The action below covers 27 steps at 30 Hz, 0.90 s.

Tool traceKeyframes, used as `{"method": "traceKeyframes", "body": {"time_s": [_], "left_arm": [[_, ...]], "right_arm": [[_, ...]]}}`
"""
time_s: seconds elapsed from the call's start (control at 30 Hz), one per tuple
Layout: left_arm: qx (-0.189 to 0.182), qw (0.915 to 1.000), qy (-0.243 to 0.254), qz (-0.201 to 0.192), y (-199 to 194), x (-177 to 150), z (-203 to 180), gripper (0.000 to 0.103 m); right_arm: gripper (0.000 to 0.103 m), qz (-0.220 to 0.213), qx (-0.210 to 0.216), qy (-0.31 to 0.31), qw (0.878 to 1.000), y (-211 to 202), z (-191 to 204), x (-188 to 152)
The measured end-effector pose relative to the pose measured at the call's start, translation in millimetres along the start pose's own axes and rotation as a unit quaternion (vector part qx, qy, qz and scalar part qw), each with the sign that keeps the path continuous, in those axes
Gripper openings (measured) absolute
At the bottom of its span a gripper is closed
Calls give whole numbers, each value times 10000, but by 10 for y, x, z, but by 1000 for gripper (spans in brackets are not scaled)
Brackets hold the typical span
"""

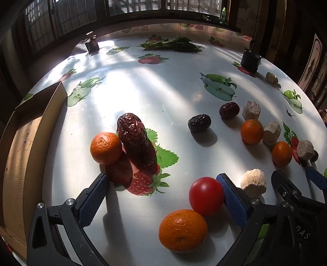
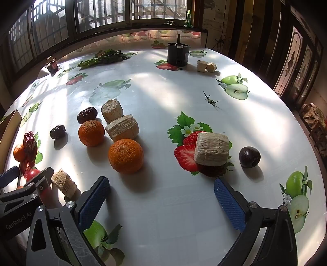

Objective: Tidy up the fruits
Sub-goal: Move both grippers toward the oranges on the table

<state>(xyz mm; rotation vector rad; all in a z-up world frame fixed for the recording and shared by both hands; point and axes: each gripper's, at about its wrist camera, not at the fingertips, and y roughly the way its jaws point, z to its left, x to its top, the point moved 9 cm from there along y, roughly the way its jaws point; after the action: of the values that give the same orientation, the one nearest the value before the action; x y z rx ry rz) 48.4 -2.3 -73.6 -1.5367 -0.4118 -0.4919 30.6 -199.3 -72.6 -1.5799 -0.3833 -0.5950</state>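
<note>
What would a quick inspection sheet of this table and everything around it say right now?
Surface: round table under a white fruit-print cloth, sunlit in patches.
Job's things: oranges, a red tomato, dark dates, a dark plum, loose on the cloth; cardboard box at the left edge.
Clutter: beige cut chunks, leafy greens, black pot, small jar.
Grippers: left gripper and right gripper both open, holding nothing.
Cables: a cord hangs on the wall.
Surroundings: barred windows, green bottle on the sill.
</note>
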Motion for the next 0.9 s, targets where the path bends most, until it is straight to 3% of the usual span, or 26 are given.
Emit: {"method": "traceKeyframes", "body": {"time_s": [0.17, 0.23, 0.3, 0.43, 0.5, 0.67, 0.9], "left_arm": [[-169, 9994, 272, 150, -29, -62, -19, 103], [-205, 9993, 296, 94, -95, -105, -17, 96], [-209, 9993, 296, -113, -238, -110, 4, 88], [-357, 9971, 73, -671, -625, -71, 108, 87], [-363, 9954, -19, -886, -803, -66, 176, 87], [-73, 9921, 30, -1252, -1128, -104, 331, 87], [-67, 9894, 78, -1451, -1345, -177, 382, 87]], "right_arm": [[102, 295, 71, -93, 9995, -17, 10, -26], [102, 302, 83, -89, 9995, -15, 3, -39], [102, 250, 82, -79, 9996, -20, 2, -50], [102, 516, 286, -24, 9983, -57, 16, -65], [102, 358, 445, 214, 9981, -167, -3, -51], [102, -295, 346, 400, 9982, -560, -36, 17], [103, -1116, 302, 486, 9921, -1032, 38, 68]]}}
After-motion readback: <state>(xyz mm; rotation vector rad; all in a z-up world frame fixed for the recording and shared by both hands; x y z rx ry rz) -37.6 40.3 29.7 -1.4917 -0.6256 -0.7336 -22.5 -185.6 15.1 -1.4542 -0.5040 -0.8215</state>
